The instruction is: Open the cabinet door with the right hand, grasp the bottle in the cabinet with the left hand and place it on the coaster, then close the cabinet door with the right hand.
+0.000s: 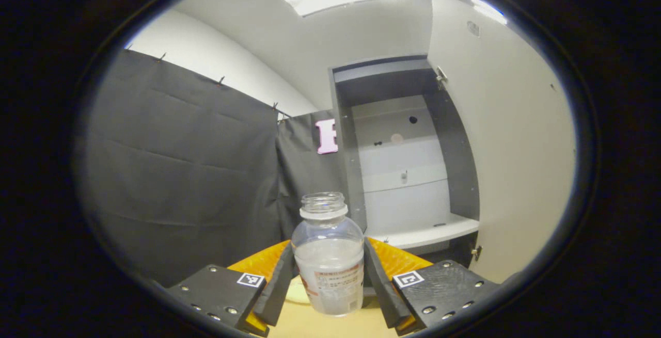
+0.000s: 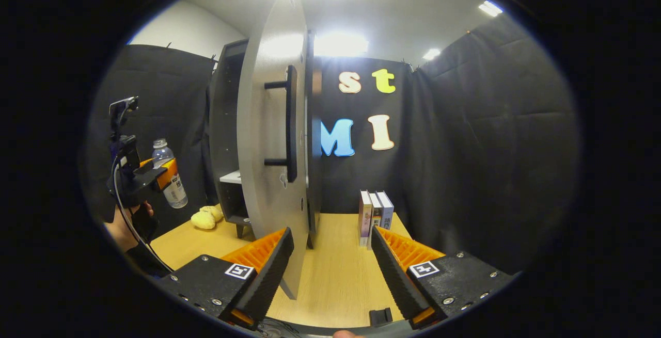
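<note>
We have the bottle [image 1: 328,255] clamped in the left claw [image 1: 328,276], both fingers pressing on its sides below the shoulder, the open neck standing upright above the fingertips. Ahead of that claw and a little to its right is the cabinet [image 1: 408,173], its shelf bare, with the cabinet door [image 1: 516,147] swung wide at the claw's far right. The bottle is out of the cabinet and hangs clear above the worktop [image 1: 310,322]; a pale round edge just under and behind the bottle may be the coaster, though we cannot be sure.

To set it down well, we would keep the bottle plumb, lower it straight until its base sits flat on the coaster, and only then let the fingers part, drawing the claw back along its own line so it does not tip the bottle.

The right claw [image 2: 330,271] stands wide and holds nothing. The door's edge rises just ahead of its left finger, with the handle [image 2: 290,121] above and ahead. From there we see the left claw [image 2: 155,173] far off to the left, held level in a hand [image 2: 124,229], bottle tilted slightly, near the yellow lumps [image 2: 206,218] on the worktop. Books [image 2: 375,214] stand ahead of the right finger.
</note>
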Available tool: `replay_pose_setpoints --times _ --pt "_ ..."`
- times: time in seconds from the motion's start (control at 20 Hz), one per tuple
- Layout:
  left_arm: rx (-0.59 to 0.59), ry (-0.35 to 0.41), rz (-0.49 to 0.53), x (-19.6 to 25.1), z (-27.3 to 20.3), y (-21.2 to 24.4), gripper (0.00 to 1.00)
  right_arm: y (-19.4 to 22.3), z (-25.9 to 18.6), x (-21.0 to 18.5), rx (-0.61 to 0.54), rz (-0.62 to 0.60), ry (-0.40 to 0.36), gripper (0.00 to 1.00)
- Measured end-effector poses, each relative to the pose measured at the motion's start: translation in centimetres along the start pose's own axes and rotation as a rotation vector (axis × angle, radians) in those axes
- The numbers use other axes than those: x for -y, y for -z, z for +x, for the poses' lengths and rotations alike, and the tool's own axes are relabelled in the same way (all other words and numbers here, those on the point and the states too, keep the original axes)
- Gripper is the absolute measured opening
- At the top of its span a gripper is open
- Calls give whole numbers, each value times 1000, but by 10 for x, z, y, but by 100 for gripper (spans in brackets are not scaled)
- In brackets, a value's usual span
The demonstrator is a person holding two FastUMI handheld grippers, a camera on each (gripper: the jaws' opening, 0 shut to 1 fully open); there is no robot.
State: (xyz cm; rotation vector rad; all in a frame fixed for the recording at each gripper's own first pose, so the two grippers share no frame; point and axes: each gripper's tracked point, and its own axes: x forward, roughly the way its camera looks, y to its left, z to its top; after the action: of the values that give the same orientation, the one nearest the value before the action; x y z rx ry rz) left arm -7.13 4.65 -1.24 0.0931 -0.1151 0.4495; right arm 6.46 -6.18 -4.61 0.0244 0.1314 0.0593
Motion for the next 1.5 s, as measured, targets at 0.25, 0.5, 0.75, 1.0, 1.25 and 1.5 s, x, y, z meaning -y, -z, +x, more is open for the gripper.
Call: replay_pose_setpoints --times 0.25,0.5,0.75,1.0,1.25,1.5 --pt "-61 9 -14 -3 -55 68 73 47 -3 -10 -74 -36 -38 94" --pt "-63 63 30 17 -80 118 75 96 -10 -7 -185 -71 -64 94" --pt "-73 40 42 29 -81 172 73 141 -16 10 -285 -125 -68 94" --pt "-129 -2 -9 28 -90 226 74 164 -15 13 -338 -151 -80 94" --pt "-142 -12 -26 27 -91 246 75 179 -21 7 -371 -181 -113 95" --pt "-146 6 -6 36 -86 252 76 183 -20 -2 -383 -201 -124 95"
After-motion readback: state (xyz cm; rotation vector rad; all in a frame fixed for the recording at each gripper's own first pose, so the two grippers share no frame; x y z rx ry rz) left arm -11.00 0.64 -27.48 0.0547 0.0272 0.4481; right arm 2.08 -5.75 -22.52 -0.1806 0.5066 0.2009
